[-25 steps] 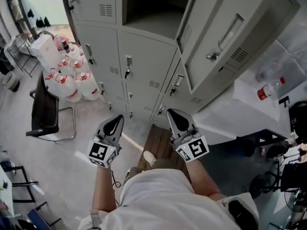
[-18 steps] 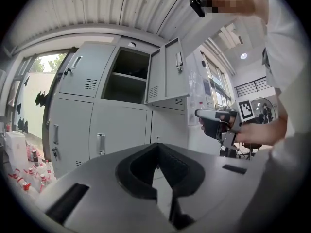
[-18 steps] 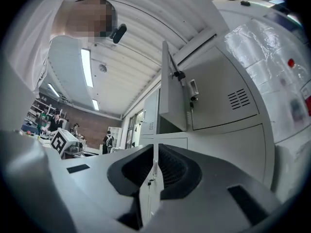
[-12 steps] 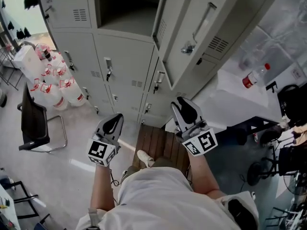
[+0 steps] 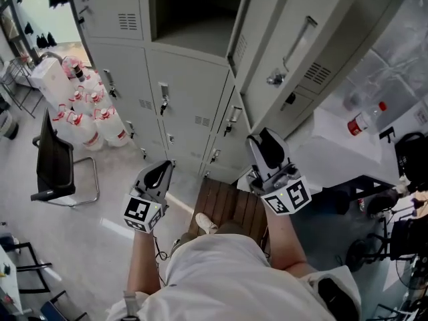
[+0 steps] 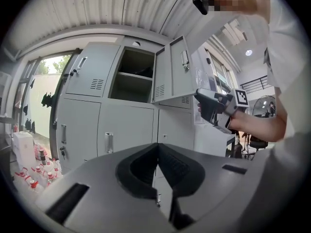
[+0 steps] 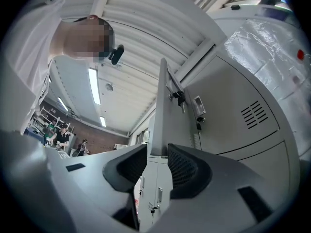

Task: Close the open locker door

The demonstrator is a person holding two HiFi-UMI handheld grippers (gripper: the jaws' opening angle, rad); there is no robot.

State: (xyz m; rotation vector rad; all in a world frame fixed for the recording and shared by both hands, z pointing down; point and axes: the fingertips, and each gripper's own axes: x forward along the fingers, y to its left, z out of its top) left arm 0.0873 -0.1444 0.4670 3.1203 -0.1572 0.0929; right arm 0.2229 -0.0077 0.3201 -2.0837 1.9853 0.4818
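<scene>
Looking down from the head view, the locker door (image 5: 314, 52) hangs swung wide open at the upper right, handle side facing out, with its empty compartment (image 5: 194, 12) showing to the left of it. The right gripper (image 5: 266, 140) is raised just below the door's lower edge, and its jaws are opening. In the right gripper view the door's thin edge (image 7: 158, 125) lines up right over the gap between the jaws, but honestly I can't tell if it's actually in there or just behind; the pads aren't pressing on it anyway. The left gripper (image 5: 159, 172) sits lower and to the left, well apart from the door, jaws together with nothing in them. Off to the left there's a black chair (image 5: 57, 166) and a bunch of water jugs (image 5: 93, 112) against the lockers.
</scene>
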